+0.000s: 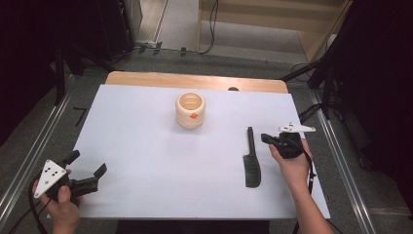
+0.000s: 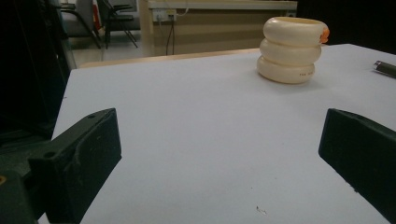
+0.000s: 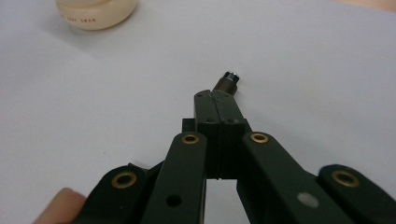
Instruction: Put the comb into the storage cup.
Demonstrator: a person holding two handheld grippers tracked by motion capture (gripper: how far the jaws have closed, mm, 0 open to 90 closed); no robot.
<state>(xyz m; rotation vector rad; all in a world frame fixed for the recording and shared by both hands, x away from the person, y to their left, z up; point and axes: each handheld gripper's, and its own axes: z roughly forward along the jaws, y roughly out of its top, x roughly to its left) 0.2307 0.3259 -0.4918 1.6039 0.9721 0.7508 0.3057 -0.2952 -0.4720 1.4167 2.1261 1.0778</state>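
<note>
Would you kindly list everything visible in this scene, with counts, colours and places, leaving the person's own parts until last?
Ringed cup: one, cream with an orange spot, standing at the far middle of the sheet.
Comb: one, dark, lying flat at the right, handle pointing away.
Sheet: one, white, covering the tabletop.
Table: one, light wood, its far edge bare beyond the sheet.
Left tongs: one, black, jaws open with nothing between them, near left corner, held in a hand.
Right tongs: one, black, jaws shut together with nothing gripped, beside the comb's handle, held in a hand.
</note>
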